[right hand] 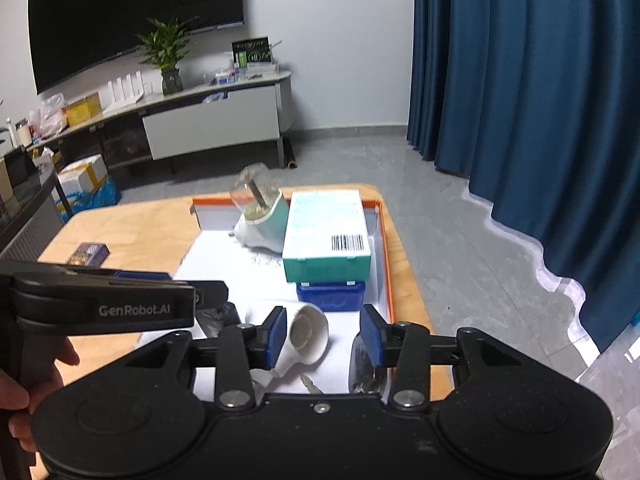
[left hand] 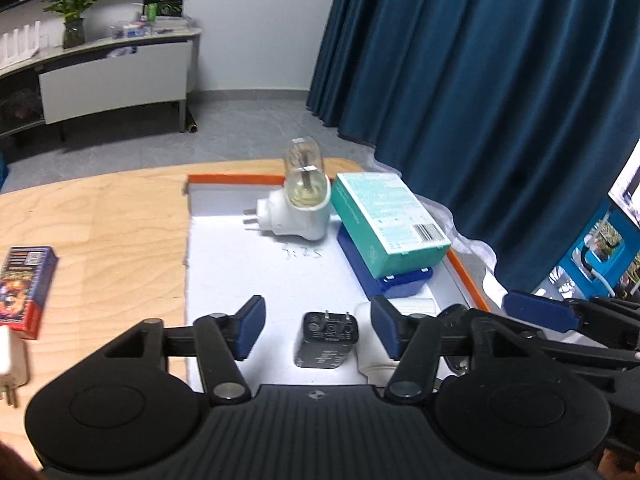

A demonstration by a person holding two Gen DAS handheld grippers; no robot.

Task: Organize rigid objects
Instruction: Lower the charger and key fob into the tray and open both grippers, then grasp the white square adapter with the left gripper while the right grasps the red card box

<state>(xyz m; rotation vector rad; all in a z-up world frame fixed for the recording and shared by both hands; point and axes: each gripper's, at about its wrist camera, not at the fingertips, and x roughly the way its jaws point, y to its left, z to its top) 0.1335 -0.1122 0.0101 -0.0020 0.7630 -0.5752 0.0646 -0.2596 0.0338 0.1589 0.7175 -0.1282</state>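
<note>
A: Tray [left hand: 224, 240], white-lined, orange rim. Inside: teal carton [left hand: 390, 220] stacked on blue case [left hand: 400, 284], glass-bulbed white plug-in [left hand: 298, 208] at far end.

B: Left gripper [left hand: 318, 330] spread, pads clear of boxy black charger [left hand: 326, 340] lying between them. Right gripper [right hand: 323, 335] parted around glossy white cup-shaped piece [right hand: 308, 338]; contact unclear

Left gripper [left hand: 318, 332]: ribbed black housing, two round black discs, silver pivot screws, blue rubber pads [left hand: 252, 326]. Right gripper [right hand: 323, 338]: same build. White "GenRobot.AI" lettering along the left one's side.
</note>
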